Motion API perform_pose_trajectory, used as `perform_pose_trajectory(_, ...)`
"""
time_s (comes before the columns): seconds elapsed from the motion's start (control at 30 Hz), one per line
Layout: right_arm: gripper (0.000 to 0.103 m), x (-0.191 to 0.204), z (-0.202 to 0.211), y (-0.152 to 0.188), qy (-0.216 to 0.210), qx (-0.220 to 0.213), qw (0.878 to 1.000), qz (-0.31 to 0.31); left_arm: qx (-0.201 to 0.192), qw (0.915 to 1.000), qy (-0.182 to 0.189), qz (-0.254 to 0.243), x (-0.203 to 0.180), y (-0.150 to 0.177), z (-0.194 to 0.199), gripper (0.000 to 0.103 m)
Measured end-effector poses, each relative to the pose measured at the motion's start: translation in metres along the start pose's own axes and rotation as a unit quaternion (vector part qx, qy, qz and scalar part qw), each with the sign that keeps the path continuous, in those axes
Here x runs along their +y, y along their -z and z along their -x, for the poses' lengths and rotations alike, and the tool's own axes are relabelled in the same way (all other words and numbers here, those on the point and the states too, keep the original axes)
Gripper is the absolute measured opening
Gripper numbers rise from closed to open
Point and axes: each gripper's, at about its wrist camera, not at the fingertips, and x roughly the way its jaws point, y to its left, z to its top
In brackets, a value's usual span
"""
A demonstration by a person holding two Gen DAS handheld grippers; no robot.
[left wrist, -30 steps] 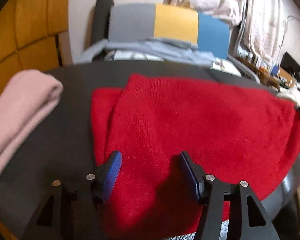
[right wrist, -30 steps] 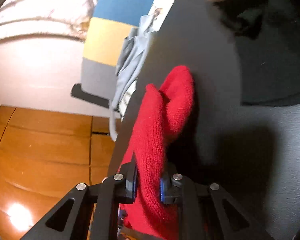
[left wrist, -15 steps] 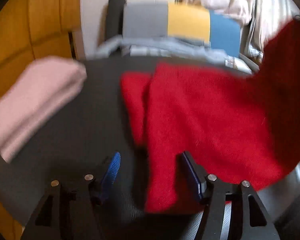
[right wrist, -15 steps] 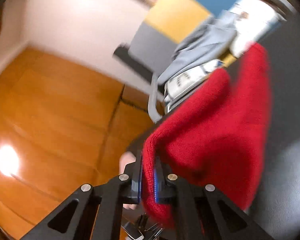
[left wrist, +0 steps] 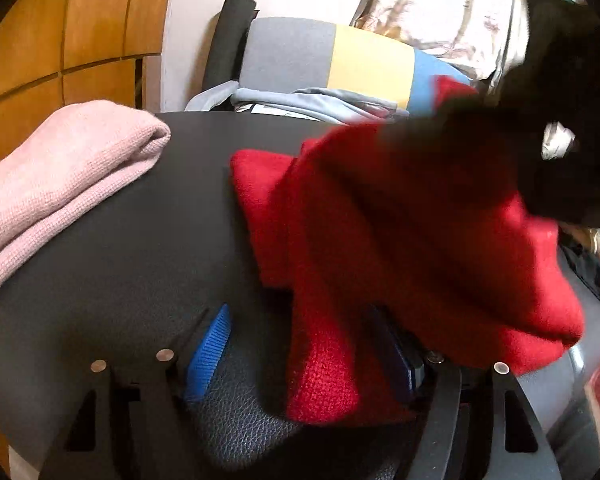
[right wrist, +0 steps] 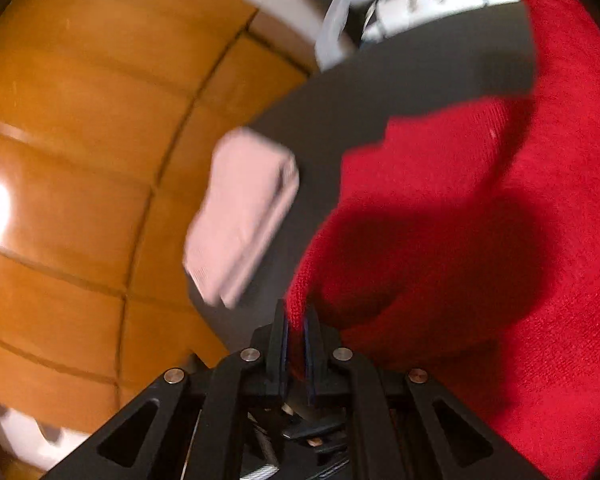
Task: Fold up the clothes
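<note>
Each black claw [left wrist: 304, 348] [right wrist: 295, 338] has blue ribbed pads [left wrist: 208, 354] and silver screws [left wrist: 165, 356].

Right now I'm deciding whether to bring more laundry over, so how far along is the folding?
One piece looks done: the pink knit lies folded at the table's edge. In hand is the red sweater: the right gripper is shut on its edge, lifting it over the rest, while the left gripper sits open around the near part. Left: lay that fold down, and the light blue garment behind looks unfolded.
</note>
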Motion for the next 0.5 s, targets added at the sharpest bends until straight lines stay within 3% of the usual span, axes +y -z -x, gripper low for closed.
perform_pose_trajectory(0.07,0.011,-0.003,0.011,0.001,0.016,-0.016,1.0,0.005,-0.001,1.0,0.009,0.001,0.002,0.0,0.001,0.072)
perform_pose_trajectory(0.17,0.025,-0.006,0.029,0.003,0.041,-0.041,0.998,0.012,0.002,0.9998,0.021,0.005,0.006,-0.001,0.005,0.072)
perform_pose_trajectory(0.33,0.027,-0.013,0.057,0.006,0.082,-0.082,0.993,0.024,0.005,0.9961,0.056,0.068,0.021,0.0,0.023,0.073)
perform_pose_trajectory(0.4,0.032,-0.015,0.069,0.008,0.098,-0.098,0.99,0.029,0.001,0.9864,0.094,0.135,0.036,-0.002,0.031,0.073)
perform_pose_trajectory(0.5,0.034,-0.012,0.075,-0.007,0.145,-0.107,0.983,0.033,-0.007,0.9641,0.141,0.225,0.052,-0.01,0.039,0.073)
